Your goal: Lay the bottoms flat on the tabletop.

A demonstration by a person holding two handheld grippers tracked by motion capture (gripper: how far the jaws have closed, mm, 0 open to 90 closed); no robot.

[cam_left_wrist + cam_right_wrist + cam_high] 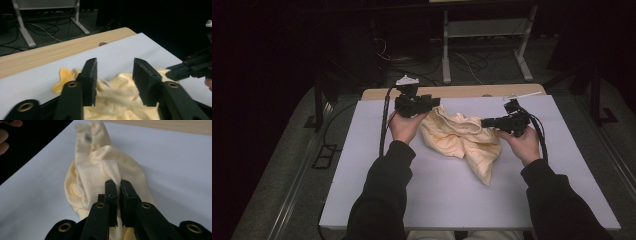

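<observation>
A crumpled pale yellow cloth (462, 139) lies on the white sheet (437, 195) near its far middle. My left gripper (431, 103) hovers over the cloth's left end; in the left gripper view it (115, 72) stands open, with the cloth (117, 100) below and between its jaws. My right gripper (485, 121) is at the cloth's right side. In the right gripper view it (118, 185) is shut on a ribbed fold of the cloth (97, 165), which stretches away from the jaws. The right gripper (190, 68) also appears at the right edge of the left gripper view.
The white sheet covers a wooden table (462, 92) whose bare strip (50, 53) runs along the far edge. Behind the table stand a white metal frame (484, 30) and loose cables (472, 62) on the dark floor. A hand's fingers (7, 135) show at the top left.
</observation>
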